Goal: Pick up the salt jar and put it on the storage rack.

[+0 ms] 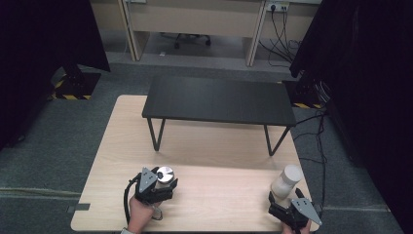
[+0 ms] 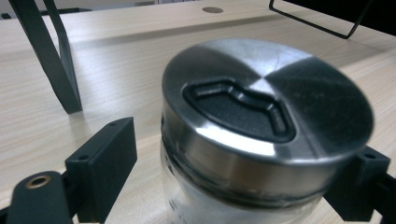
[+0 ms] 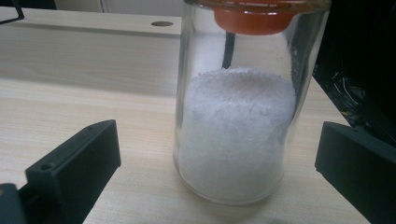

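While the left gripper is standing around the glass jar with the round brushed-steel lid near the front left of the pale wooden table, its two black jaws are flanking the jar without visibly pressing: in the left gripper view a gap is showing between the left-hand jaw and the glass, and the other jaw is sitting just beside the lid's rim, so the gripper is reading as partly open with the steel-lidded jar between its jaws. The right gripper is waiting wide open at the front right corner, with the clear glass jar of white grains under an orange stopper standing upright between its jaws and touching neither. The step in hand appears to be taking hold of each jar. Doing it well is probably calling for the left jaws to be closing on the glass body below the lid, centred, since the slick steel rim is likely offering a poor seat. The right jaws are likely needing to advance a little before closing evenly. The orange-stoppered jar is standing near the table's right edge, so any sideways nudge is risking a fall. Open tabletop is lying between the jars and under the small black bench with thin metal legs farther back.
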Demonstrator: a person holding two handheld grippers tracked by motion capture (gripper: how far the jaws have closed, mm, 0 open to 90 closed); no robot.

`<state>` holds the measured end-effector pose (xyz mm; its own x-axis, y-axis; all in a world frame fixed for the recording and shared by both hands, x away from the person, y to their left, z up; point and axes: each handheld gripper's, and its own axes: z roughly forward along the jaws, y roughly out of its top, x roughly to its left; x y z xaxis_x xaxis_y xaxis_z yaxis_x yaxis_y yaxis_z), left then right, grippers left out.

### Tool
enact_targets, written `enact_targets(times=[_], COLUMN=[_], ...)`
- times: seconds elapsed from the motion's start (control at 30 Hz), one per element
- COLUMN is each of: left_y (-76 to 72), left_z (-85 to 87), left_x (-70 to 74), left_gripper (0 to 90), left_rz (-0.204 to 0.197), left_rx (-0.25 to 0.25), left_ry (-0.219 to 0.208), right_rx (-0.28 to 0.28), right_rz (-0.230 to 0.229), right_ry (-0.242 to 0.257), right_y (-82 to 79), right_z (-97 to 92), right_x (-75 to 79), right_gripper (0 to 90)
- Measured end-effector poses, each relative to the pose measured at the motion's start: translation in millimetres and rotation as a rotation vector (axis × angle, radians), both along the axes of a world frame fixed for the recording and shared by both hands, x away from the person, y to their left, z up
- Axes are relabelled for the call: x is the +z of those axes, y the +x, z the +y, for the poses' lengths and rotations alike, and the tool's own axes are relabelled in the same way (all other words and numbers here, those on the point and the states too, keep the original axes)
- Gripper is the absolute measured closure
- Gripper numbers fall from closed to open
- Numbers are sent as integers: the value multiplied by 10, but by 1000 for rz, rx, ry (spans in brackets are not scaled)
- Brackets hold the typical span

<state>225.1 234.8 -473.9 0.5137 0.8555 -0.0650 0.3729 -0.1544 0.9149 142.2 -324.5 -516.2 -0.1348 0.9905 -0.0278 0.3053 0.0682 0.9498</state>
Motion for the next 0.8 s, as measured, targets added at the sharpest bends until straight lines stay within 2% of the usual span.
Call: enact_targets(times=[0.23,0.4,0.5,0.53,0.8], left_y=[28,36,26,14,26], left_z=[-17,-28,-22,-48,-44], left_x=[-13,-28,-50,-46,-21], left_gripper=[163,219,286,303,306], left_rz=[10,8,-10,-18,-10], left_rx=[-9,-17,-32,-27,-31], left_ry=[15,20,20,34,39], right_rx=[0,-1,-1,-1,-3], right_rz=[1,0,1,0,1], right_ry=[-4,-5,-5,-5,-7], right_y=[1,-1,0,-1,0], right_z=[5,10,9,9,16], right_x=[2,1,2,1,2], right_gripper=[3,3,3,3,3])
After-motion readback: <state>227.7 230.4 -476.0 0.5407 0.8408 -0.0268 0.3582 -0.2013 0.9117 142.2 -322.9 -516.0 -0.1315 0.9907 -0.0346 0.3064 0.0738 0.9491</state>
